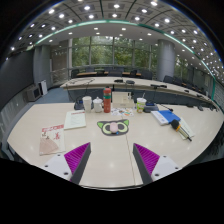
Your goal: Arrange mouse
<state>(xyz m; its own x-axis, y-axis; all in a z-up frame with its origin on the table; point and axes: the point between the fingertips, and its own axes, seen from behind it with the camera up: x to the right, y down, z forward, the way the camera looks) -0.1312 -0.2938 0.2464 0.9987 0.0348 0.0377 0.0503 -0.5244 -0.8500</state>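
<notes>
A small mat with a dark mouse on it [113, 127] lies on the pale table [110, 155], well beyond my fingers and roughly centred between them. My gripper [111, 160] is open and empty, its magenta pads [76, 154] spread wide above the bare tabletop near the table's near edge. Nothing stands between the fingers.
Behind the mat stand a red bottle [108, 99], cups [87, 103] and a green-topped cup [140, 103]. Papers [75, 120] and a pink booklet [52, 137] lie to the left. Blue and white items [168, 117] lie to the right. Long desks fill the room behind.
</notes>
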